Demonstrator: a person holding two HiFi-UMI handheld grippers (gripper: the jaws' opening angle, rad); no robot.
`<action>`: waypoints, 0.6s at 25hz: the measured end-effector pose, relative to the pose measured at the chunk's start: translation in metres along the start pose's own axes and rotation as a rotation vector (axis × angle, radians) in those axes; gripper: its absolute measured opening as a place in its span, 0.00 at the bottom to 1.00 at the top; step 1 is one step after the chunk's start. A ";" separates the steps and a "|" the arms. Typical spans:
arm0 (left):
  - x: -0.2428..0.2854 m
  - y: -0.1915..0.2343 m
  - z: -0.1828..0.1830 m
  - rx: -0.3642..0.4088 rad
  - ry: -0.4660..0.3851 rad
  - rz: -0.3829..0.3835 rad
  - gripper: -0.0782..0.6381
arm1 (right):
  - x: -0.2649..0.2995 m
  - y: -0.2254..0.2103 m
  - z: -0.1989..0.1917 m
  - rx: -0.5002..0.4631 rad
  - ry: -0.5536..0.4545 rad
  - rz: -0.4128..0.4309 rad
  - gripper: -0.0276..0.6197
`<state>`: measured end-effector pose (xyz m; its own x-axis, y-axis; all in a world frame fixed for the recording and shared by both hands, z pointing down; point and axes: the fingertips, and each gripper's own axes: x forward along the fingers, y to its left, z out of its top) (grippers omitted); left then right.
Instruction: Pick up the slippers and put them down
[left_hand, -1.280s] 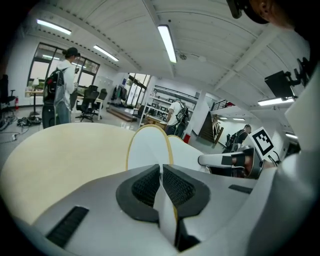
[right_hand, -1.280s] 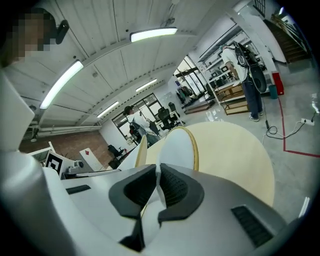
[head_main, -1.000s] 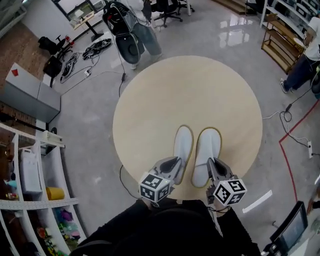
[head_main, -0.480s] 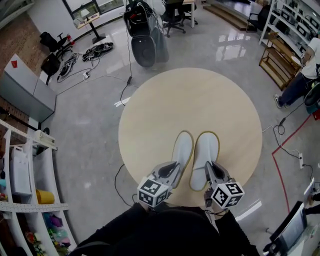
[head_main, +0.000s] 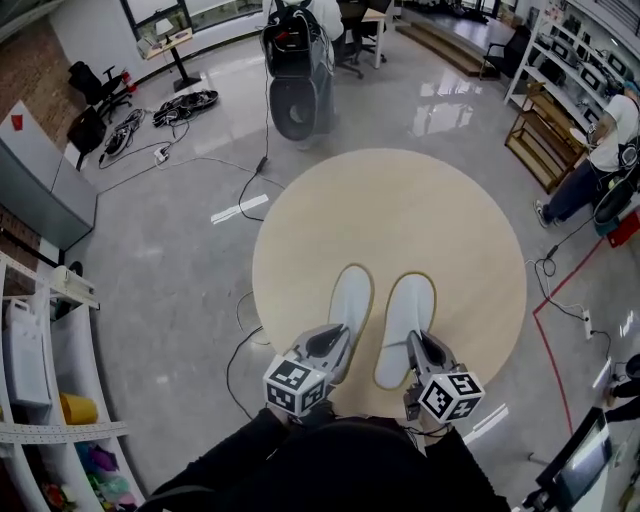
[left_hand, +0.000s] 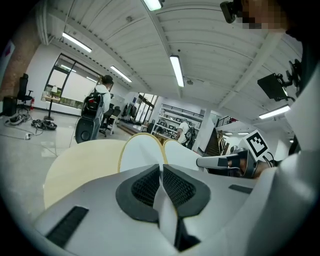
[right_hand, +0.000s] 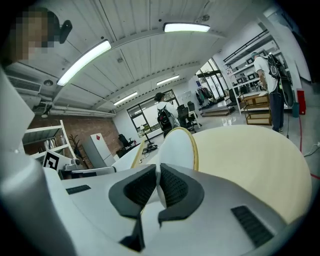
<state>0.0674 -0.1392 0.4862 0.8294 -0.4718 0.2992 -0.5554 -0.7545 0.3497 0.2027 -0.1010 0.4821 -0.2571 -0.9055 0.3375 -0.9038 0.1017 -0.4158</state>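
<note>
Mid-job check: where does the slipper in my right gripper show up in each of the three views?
Head view: right slipper, lower centre, the right one of the pair, its near end in the right gripper.
Left gripper view: right slipper, just right of centre, beside the left slipper.
Right gripper view: right slipper, centre, pinched between the jaws.
Shared landmark: the round table below it in every view.

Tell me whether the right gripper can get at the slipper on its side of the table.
Yes, it appears so: the right gripper pinches the heel edge of the right slipper, nothing in between. The left gripper, shut on the left slipper, sits clear alongside.
</note>
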 end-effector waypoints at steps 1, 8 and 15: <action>-0.005 0.007 0.001 0.000 -0.004 0.004 0.16 | 0.003 0.005 0.000 -0.003 0.005 -0.001 0.09; -0.036 0.040 0.011 -0.068 -0.030 0.062 0.16 | 0.012 0.041 0.008 -0.083 0.057 0.022 0.09; -0.059 0.052 0.017 -0.107 -0.030 0.197 0.16 | 0.039 0.057 0.006 -0.079 0.094 0.147 0.09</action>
<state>-0.0091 -0.1580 0.4719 0.7048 -0.6198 0.3450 -0.7087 -0.5943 0.3802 0.1437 -0.1332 0.4664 -0.4162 -0.8363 0.3569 -0.8770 0.2656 -0.4004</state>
